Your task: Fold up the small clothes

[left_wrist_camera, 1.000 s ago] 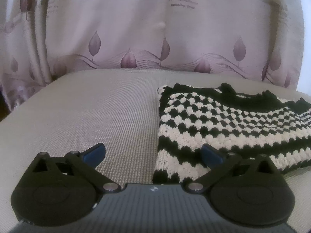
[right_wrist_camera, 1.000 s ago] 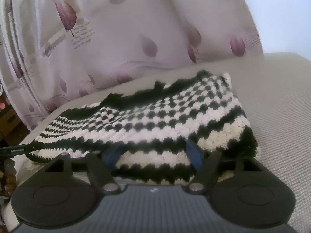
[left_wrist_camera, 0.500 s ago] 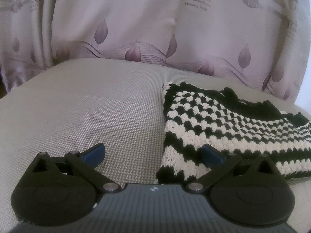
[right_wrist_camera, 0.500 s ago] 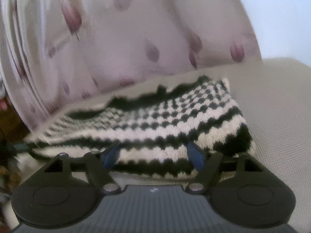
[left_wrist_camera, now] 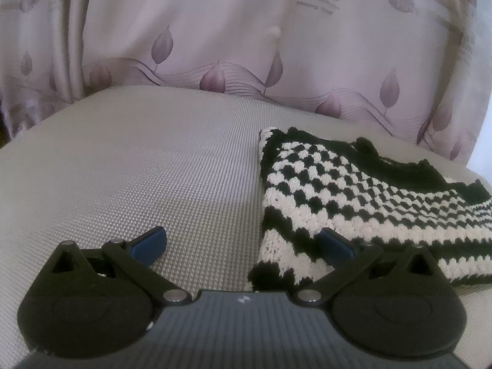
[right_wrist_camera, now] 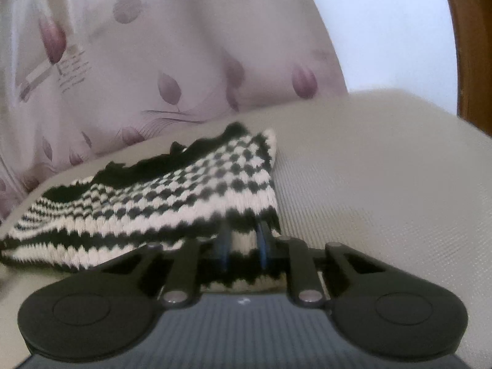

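A black-and-white crocheted garment [left_wrist_camera: 353, 196] lies folded on a grey woven cushion [left_wrist_camera: 138, 178]. In the left wrist view my left gripper [left_wrist_camera: 243, 246] is open; its right finger rests over the garment's near left corner and its left finger is over bare cushion. In the right wrist view my right gripper [right_wrist_camera: 243, 246] is shut on the near right corner of the garment [right_wrist_camera: 172, 196], with the blue pads [right_wrist_camera: 264, 246] pinching a fold of the striped edge.
A pink leaf-print curtain [left_wrist_camera: 246, 46] hangs close behind the cushion. A pale wall [right_wrist_camera: 384, 30] and a brown wooden edge [right_wrist_camera: 467, 46] show at the right. Bare cushion [right_wrist_camera: 384, 169] lies right of the garment.
My right gripper has closed on the garment's near right corner; its jaws were wide open before. My left gripper has stayed open and shifted slightly by the left corner.
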Available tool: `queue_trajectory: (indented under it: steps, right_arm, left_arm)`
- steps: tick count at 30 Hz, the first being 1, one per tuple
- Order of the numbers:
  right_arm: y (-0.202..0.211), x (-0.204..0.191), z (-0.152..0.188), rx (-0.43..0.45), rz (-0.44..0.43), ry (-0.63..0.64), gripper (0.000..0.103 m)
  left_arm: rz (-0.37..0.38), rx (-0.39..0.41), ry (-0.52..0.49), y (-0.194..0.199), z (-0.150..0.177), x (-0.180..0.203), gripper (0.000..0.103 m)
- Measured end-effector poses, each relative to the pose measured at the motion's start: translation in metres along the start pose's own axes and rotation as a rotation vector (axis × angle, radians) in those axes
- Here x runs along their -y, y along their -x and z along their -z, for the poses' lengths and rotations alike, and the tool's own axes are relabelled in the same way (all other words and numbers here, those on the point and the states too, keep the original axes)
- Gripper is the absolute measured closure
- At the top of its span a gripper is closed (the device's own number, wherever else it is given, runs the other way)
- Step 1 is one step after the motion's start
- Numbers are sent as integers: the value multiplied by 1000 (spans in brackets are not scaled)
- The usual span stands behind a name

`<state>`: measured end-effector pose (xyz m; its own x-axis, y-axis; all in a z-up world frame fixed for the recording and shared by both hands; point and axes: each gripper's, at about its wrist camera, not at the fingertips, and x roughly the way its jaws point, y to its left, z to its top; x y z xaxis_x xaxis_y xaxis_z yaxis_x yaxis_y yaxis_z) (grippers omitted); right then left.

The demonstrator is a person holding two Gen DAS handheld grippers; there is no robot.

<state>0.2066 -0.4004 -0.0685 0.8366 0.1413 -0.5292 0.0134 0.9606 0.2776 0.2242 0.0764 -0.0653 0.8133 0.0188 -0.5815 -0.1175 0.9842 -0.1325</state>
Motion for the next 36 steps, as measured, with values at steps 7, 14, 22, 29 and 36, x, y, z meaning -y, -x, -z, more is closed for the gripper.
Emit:
queue_trajectory:
  steps: [7, 14, 22, 29, 36]
  right_arm:
    - [0, -9, 1, -1, 29, 64, 85]
    - [-1, -8, 2, -1, 24, 58, 84]
    - [-1, -9, 2, -1, 24, 58, 83]
    - [-2, -12, 3, 0, 38, 77, 82]
    - [-2, -12, 3, 2, 33, 72, 81]
  left_arm:
    - [201, -41, 83, -7, -17, -20, 2]
    - [381, -192, 91, -56, -57, -36, 7]
    - [551, -258, -68, -93, -82, -8, 3]
    - [590, -272, 88, -108, -79, -10, 73]
    - [471, -252, 200, -73, -100, 27, 79]
